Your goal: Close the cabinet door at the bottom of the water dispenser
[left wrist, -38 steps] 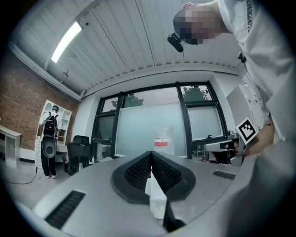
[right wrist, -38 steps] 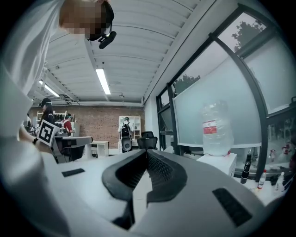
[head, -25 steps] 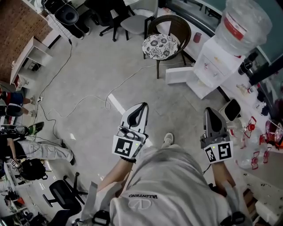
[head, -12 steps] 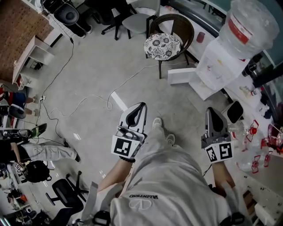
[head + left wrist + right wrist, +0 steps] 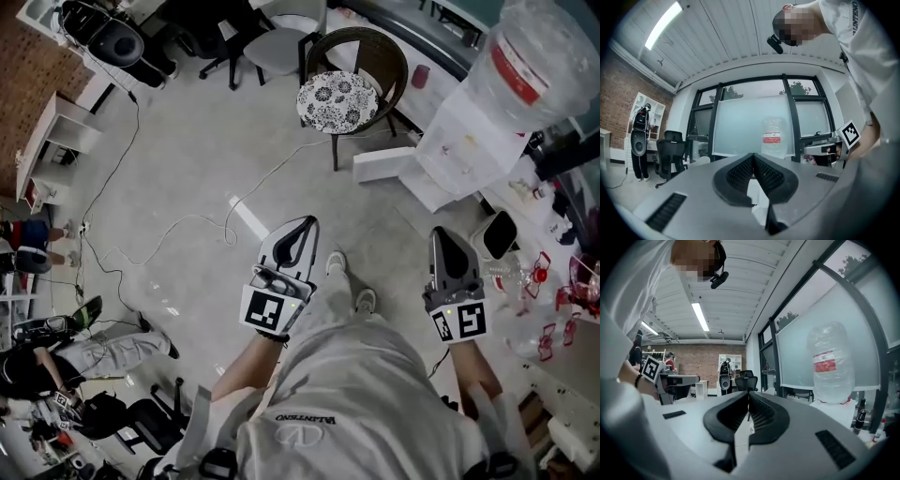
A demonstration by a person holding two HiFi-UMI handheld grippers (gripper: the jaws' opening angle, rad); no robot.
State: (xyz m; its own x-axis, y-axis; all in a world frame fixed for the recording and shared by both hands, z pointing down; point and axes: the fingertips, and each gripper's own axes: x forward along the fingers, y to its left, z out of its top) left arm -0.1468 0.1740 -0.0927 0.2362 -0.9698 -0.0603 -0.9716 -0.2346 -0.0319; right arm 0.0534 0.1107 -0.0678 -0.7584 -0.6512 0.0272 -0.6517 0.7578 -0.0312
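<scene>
Meeting tip to tip with nothing between them, the jaws of the left gripper [image 5: 307, 222] and the right gripper [image 5: 441, 232] face the white box-shaped water dispenser [image 5: 466, 141], well apart, its flat white bottom cabinet door [image 5: 384, 164] swung open beside a dark wicker chair [image 5: 367, 49].

cable [image 5: 277, 167] and chair [image 5: 339, 98] ahead

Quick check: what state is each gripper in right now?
Left gripper: closed, nothing between its jaws.
Right gripper: closed, nothing between its jaws.
</scene>
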